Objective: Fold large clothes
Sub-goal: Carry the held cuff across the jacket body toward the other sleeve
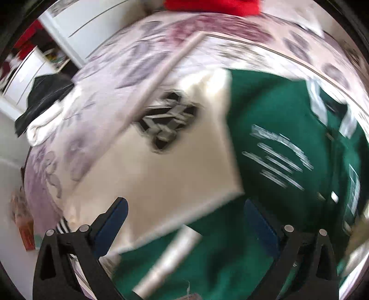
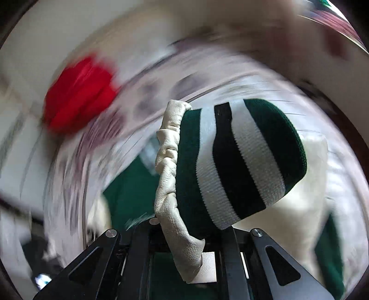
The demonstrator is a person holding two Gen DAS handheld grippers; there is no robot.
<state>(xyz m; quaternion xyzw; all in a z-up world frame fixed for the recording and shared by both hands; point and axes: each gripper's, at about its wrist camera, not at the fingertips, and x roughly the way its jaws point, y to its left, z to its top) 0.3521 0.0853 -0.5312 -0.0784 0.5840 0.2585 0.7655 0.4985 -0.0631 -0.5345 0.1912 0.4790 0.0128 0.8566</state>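
Bedspread (image 1: pixel 110 76) under green jacket (image 1: pixel 265 103), red cloth (image 1: pixel 214 7) beyond.

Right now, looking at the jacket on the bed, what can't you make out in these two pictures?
- Left wrist view: white lettering on the green jacket, smeared by motion blur.
- Left wrist view: black patch on the cream sleeve, design blurred.
- Right wrist view: right gripper fingertips, covered by the striped cuff.
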